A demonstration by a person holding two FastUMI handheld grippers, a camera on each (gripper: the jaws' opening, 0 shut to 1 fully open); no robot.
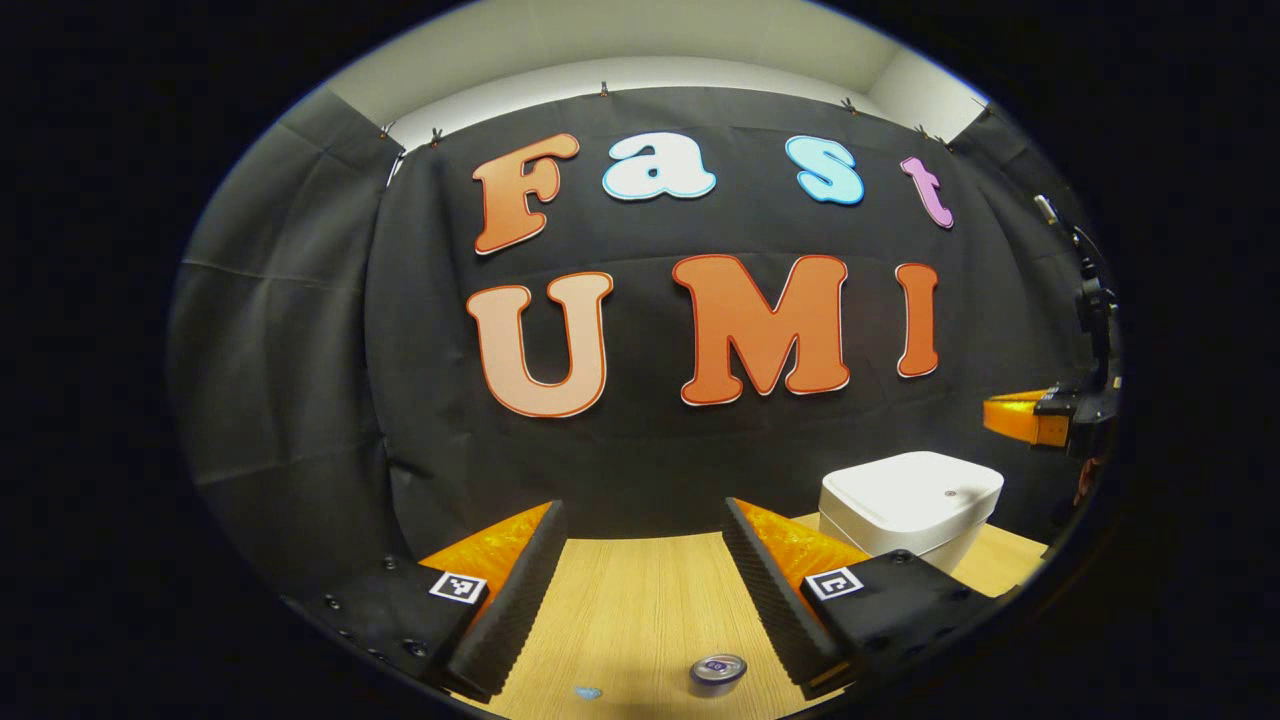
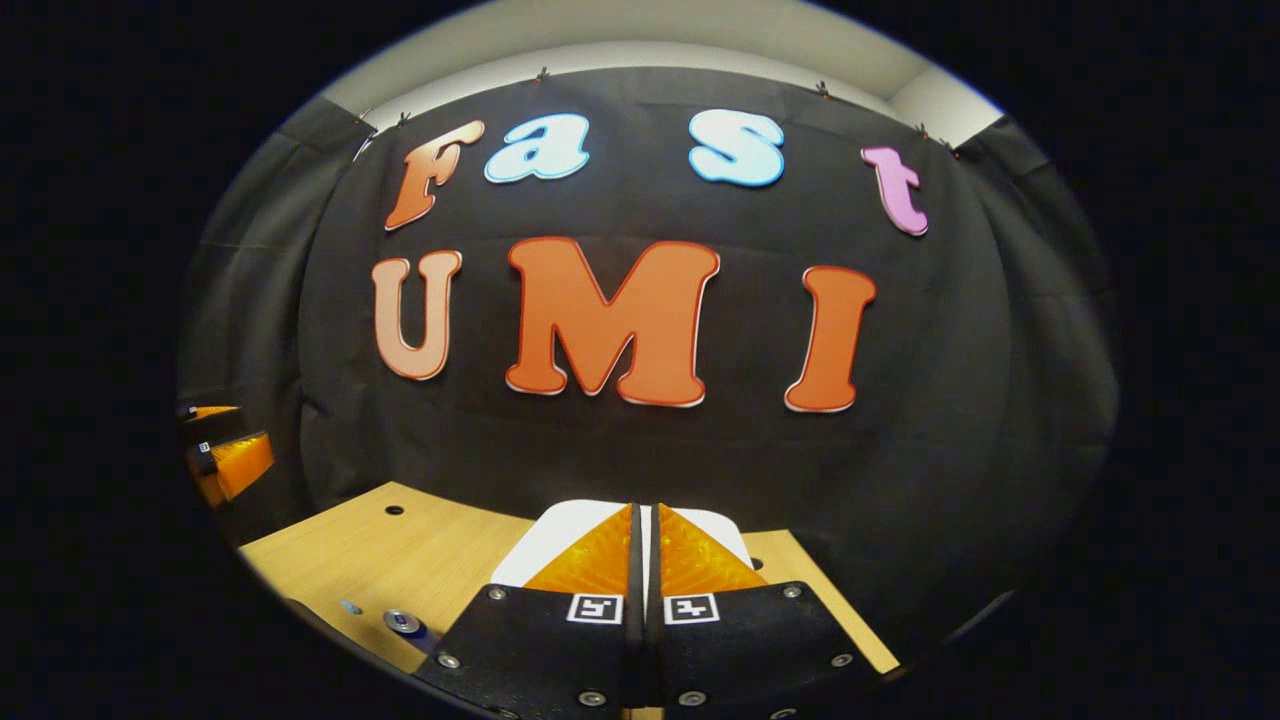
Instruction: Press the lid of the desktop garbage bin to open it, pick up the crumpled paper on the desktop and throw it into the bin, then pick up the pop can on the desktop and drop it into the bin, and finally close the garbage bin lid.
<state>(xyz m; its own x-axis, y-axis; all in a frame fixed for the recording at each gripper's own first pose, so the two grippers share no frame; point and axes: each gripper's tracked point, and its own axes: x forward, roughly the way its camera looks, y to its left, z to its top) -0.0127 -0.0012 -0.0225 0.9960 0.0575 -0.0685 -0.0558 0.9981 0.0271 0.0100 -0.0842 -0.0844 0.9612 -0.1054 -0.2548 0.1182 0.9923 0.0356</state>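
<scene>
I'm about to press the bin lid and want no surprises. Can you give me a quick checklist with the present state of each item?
1. Garbage bin lid down, ready to press: ok.
2. Right tool fingers together for pressing: ok.
3. Right tool lined up over the lid: ok in the right gripper view; height above it cannot tell.
4. Left tool open, holding nothing: ok.
5. Pop can upright on the desktop, apart from the bin: ok.
6. Crumpled paper located: cannot tell.
</scene>
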